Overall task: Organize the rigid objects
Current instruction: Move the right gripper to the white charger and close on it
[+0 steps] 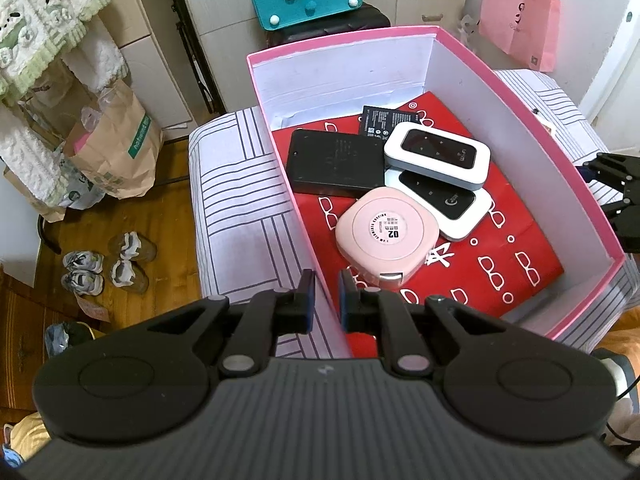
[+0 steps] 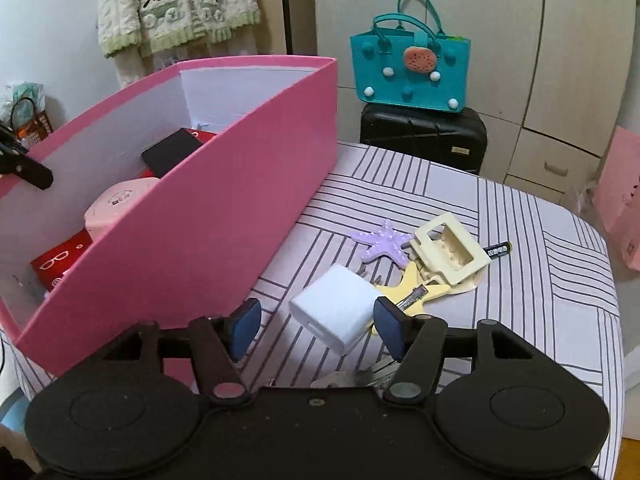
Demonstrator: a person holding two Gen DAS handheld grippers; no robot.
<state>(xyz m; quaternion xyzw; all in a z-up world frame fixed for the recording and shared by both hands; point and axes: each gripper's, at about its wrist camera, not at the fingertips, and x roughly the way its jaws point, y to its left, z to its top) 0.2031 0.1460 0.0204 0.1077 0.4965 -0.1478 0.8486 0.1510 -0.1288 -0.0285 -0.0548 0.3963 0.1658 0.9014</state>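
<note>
Ahead, right gripper [image 2: 316, 330] gapes around the white charger [image 2: 334, 314] (long axis slanting toward it); left gripper [image 1: 326, 300] pinches the pink box [image 1: 316, 280] wall.

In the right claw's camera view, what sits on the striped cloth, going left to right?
Pink box → white charger cube → purple starfish → cream plastic frame → black battery.

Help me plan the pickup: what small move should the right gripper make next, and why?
Probably ease the right gripper forward and close on the white charger block: its jaws are open, the block lies between the pads untouched, still outside the pink box.
</note>
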